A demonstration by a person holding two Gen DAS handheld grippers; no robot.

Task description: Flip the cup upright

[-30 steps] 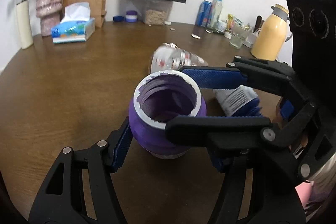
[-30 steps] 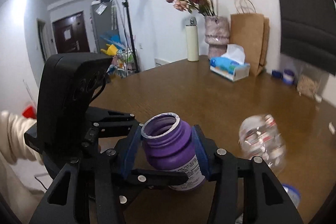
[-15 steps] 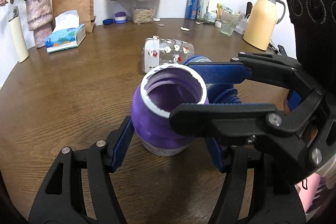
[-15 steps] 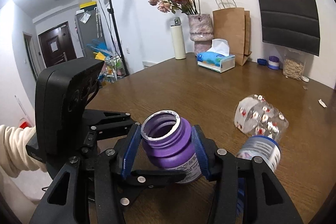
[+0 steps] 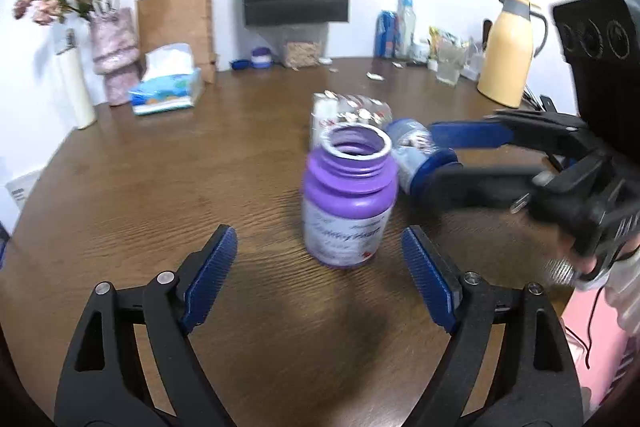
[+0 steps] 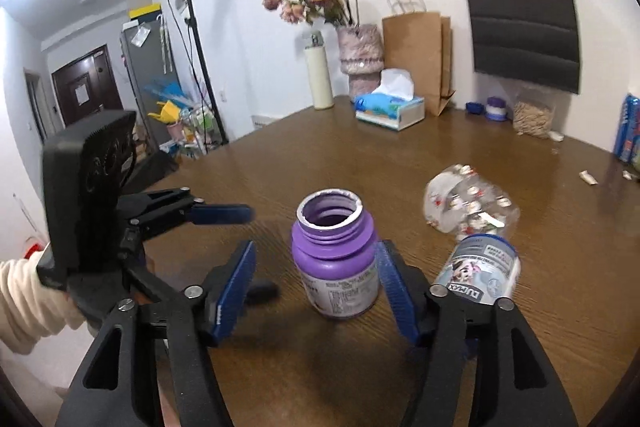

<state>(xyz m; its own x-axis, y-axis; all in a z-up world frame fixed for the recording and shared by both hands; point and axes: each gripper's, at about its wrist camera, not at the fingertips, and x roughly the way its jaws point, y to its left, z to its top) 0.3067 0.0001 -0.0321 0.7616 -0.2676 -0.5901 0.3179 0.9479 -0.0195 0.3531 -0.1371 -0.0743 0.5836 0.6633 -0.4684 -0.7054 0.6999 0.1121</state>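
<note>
The purple cup (image 5: 349, 198) stands upright on the wooden table (image 5: 160, 187), mouth up, white rim chipped-looking, a label round its lower half. In the left wrist view the left gripper (image 5: 320, 263) is released — its blue pads spread wide to either side of the cup, neither touching it, the cup just beyond the fingertips and between them. The right gripper (image 5: 472, 155) reaches in from the right of that view, blurred, its fingers apart and clear of the cup.

From the right wrist view the right gripper (image 6: 316, 283) is likewise let go: the cup (image 6: 335, 259) sits between its blue pads, the right pad very close to the cup's side, the left pad well off it. The left gripper (image 6: 224, 215) shows at the left of that view with a cream sleeve (image 6: 24, 303) behind it.

Just right of the cup lies a blue bottle (image 6: 480, 273), tipped on its side, and beyond that a clear jar (image 6: 468, 205) with small red-and-white pieces inside, also on its side. Farther off on the table — a tissue box (image 6: 390, 109), a vase (image 6: 360, 61) of dried flowers, a paper bag (image 6: 418, 51). In the left wrist view a yellow jug (image 5: 506, 55) stands at the far right.
</note>
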